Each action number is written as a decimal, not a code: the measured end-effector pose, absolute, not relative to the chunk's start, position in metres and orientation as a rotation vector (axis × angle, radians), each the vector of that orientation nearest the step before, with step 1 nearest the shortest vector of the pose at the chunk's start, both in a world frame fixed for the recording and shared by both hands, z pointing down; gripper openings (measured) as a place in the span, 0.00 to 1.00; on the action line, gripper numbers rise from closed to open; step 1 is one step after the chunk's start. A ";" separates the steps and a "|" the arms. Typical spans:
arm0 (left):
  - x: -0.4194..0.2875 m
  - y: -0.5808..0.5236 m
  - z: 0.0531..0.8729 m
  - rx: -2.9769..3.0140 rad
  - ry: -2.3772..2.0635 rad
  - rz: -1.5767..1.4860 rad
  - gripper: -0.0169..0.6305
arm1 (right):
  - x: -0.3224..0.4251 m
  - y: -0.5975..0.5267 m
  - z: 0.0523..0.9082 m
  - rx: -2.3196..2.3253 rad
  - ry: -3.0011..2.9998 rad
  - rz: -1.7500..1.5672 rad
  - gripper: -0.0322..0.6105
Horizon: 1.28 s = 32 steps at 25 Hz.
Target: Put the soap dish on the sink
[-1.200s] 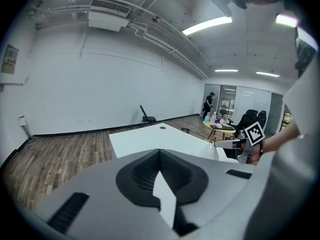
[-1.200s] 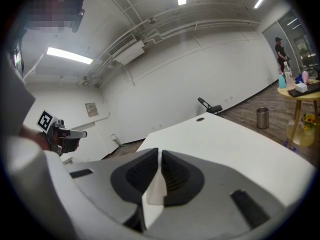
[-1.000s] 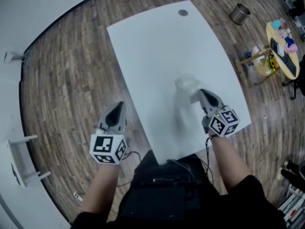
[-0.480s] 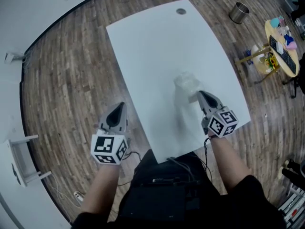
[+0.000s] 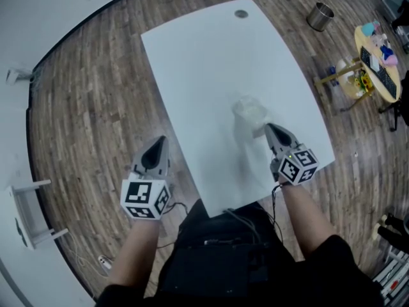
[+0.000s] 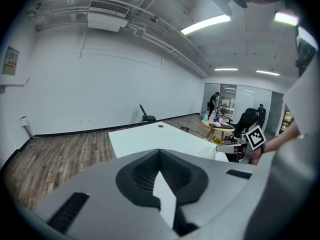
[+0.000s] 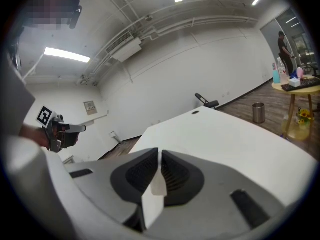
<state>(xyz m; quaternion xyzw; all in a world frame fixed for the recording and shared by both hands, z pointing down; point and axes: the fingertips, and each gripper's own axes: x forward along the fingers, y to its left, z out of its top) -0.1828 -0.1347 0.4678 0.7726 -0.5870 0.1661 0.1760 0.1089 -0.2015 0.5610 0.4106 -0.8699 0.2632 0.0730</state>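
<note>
We judge the task barely begun. A pale, blurred thing that we take for the soap dish (image 5: 249, 110) lies on the white table (image 5: 198, 69), just ahead of the right gripper (image 5: 269, 127). We cannot tell whether the tips touch it. In the right gripper view the jaws are drawn nearly together, leaving only a thin slit, and we can make out nothing between them. The left gripper (image 5: 158, 142) hangs over the wooden floor (image 5: 89, 107) beside the table's near corner, well apart from the dish, with its jaws closed on nothing. We see no sink in any view, so as far as the pictures show, placing the dish is all left to do; the dish needs a sure hold first, then a carry to wherever the sink stands. The tabletop is otherwise bare except for a small round grommet (image 5: 241, 13) at the far end, so nothing there blocks the way. Off the table to the right stand a metal cup (image 5: 321, 18) on the floor and a round yellow side table (image 5: 366, 87) crowded with small items. Both would matter only if the carry goes that way.
</note>
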 end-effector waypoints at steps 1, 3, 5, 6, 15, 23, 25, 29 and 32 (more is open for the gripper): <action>-0.182 -0.135 0.468 2.188 -1.663 0.470 0.01 | 0.110 -0.201 0.562 1.232 -2.612 0.794 0.09; -0.179 -0.135 0.467 2.192 -1.662 0.472 0.01 | 0.111 -0.198 0.565 1.230 -2.608 0.800 0.09; -0.177 -0.135 0.468 2.193 -1.661 0.472 0.01 | 0.112 -0.196 0.568 1.226 -2.605 0.804 0.09; -0.177 -0.135 0.468 2.194 -1.660 0.473 0.01 | 0.112 -0.196 0.570 1.224 -2.603 0.806 0.09; -0.178 -0.134 0.466 2.192 -1.661 0.478 0.01 | 0.113 -0.192 0.577 1.221 -2.582 0.818 0.09; -0.176 -0.130 0.471 2.191 -1.652 0.489 0.01 | 0.115 -0.187 0.587 1.220 -2.570 0.845 0.09; -0.177 -0.131 0.470 2.194 -1.651 0.486 0.01 | 0.114 -0.186 0.589 1.217 -2.564 0.851 0.09; -0.176 -0.134 0.469 2.198 -1.651 0.484 0.01 | 0.115 -0.185 0.594 1.215 -2.550 0.863 0.09; -0.175 -0.134 0.470 2.196 -1.649 0.488 0.01 | 0.118 -0.184 0.600 1.219 -2.525 0.874 0.09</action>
